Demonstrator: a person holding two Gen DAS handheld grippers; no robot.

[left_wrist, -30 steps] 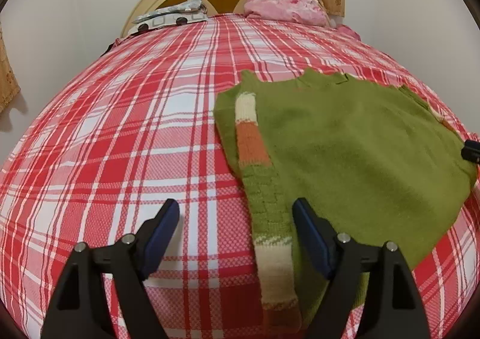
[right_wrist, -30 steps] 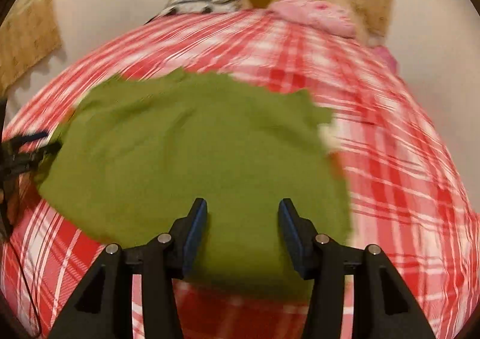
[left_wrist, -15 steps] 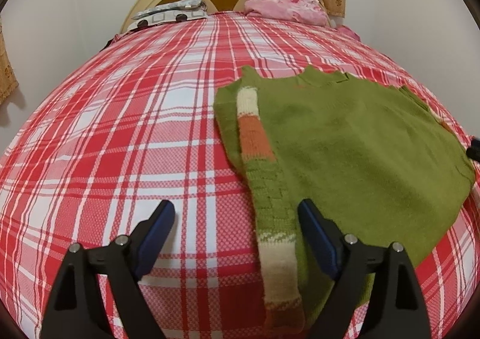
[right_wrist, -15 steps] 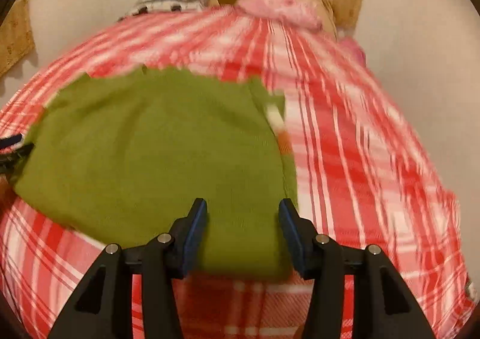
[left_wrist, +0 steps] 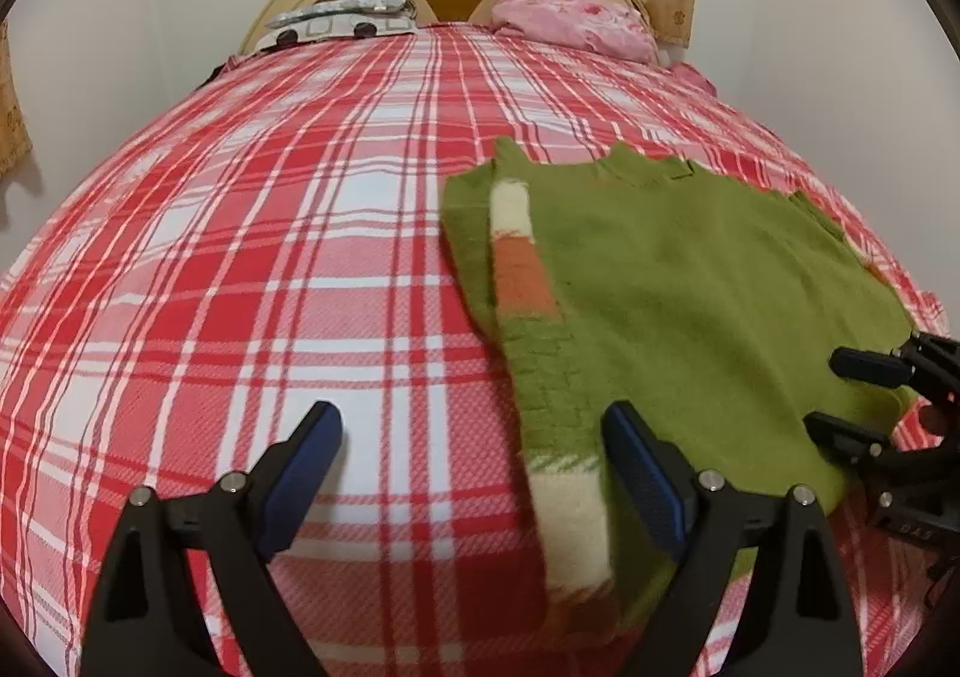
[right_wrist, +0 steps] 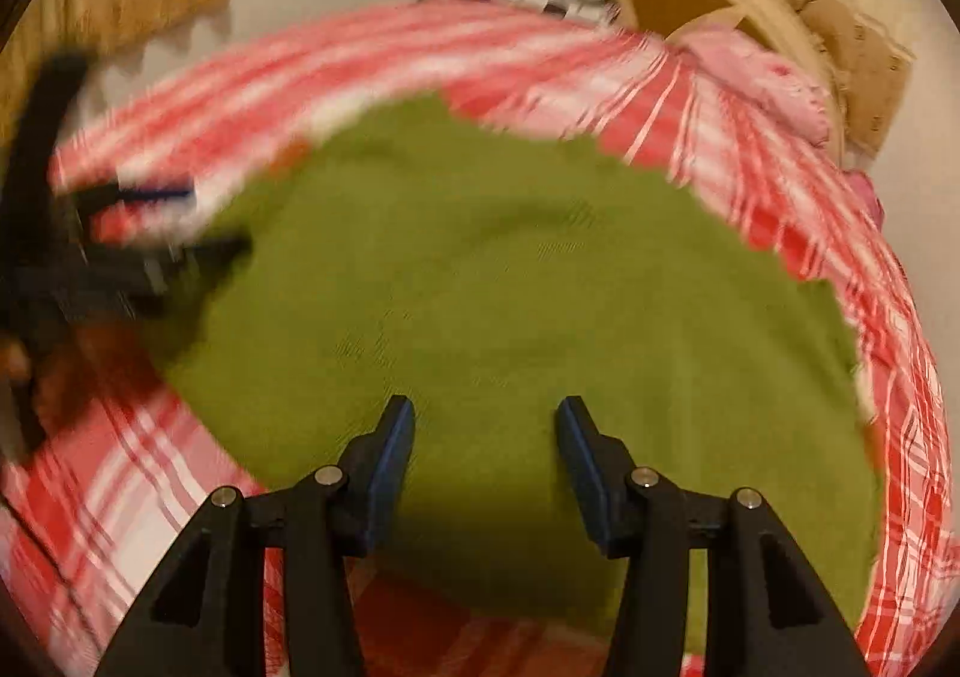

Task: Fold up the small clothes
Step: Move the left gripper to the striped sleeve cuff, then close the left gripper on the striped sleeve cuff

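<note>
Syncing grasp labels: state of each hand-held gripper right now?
Left hand-held gripper: jaws opening, nothing gripped; the striped sleeve lies between them.
Right hand-held gripper: open over the green sweater, holding nothing.

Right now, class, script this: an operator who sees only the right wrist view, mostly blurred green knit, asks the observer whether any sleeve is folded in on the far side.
Observer: Yes. A striped sleeve lies folded along the green sweater, on the edge nearest the left gripper.
Operator: Is that gripper holding it?
Observer: No. Its jaws are opening, and the pads are clear of the sleeve end lying between them.
Operator: Which stripes?
Observer: Cream, orange and green bands.
</note>
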